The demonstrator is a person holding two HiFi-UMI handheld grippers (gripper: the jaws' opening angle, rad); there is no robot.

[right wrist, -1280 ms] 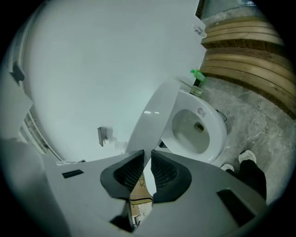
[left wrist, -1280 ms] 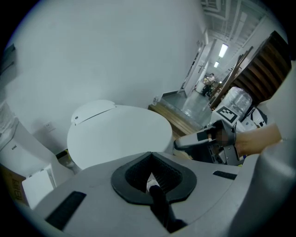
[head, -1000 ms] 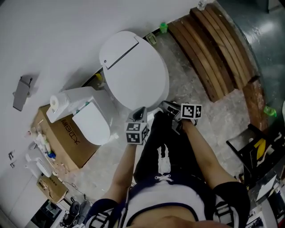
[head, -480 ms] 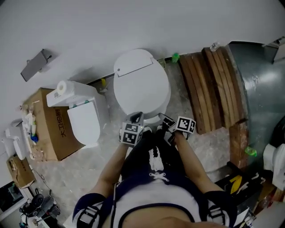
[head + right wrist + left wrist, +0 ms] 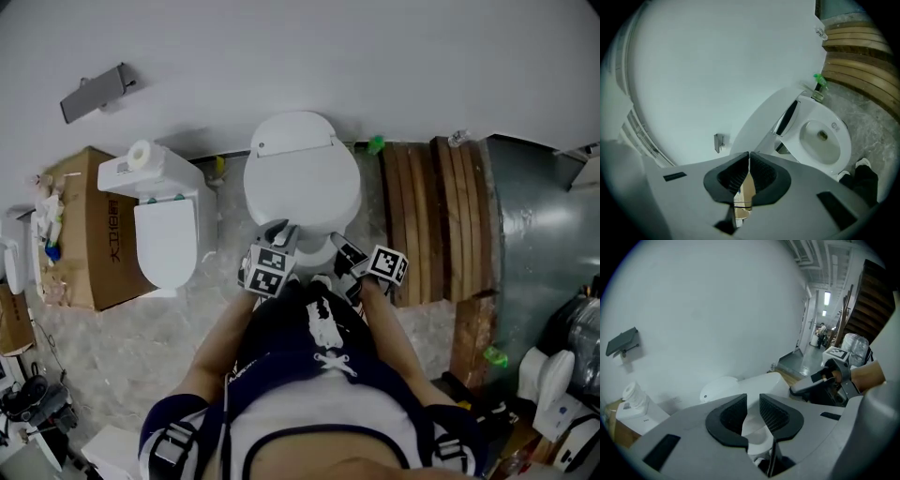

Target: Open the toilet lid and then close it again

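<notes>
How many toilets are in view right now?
2. The middle toilet stands at the wall; the second toilet is to its left beside the cardboard box, a paper roll on its tank. Edge clutter could hide more.
</notes>
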